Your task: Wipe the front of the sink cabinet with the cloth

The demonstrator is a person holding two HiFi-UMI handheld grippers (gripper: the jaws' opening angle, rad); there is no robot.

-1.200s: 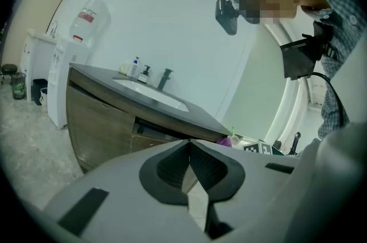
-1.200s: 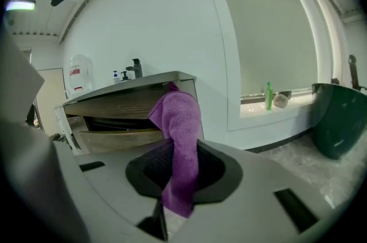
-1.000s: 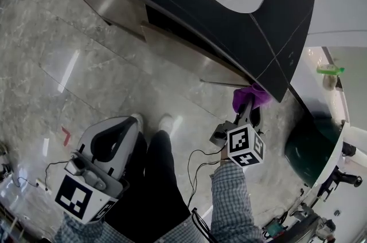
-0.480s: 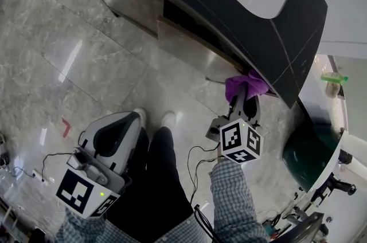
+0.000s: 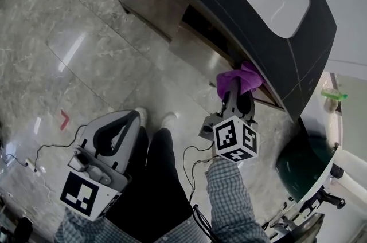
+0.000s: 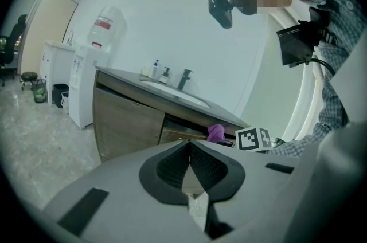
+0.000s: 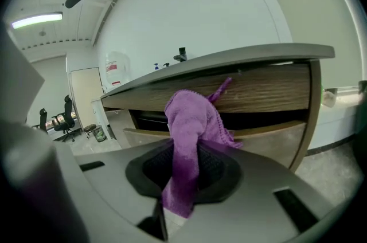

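**A:** Marble floor (image 5: 86, 58), wood sink cabinet (image 7: 258, 93). Right gripper (image 7: 183, 179) is clamped on the purple cloth (image 7: 192, 116), right at the cabinet front. Looks mid-wipe.

**B:** Left gripper (image 6: 192, 179) is closed on nothing. Next it probably needs a sideways sweep.

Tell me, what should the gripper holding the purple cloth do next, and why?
Probably slide the right gripper toward the person's left along the brown wooden cabinet front. Its jaws are shut on the fuzzy purple cloth, which is up by the cabinet's right end, so most of the front lies that way.
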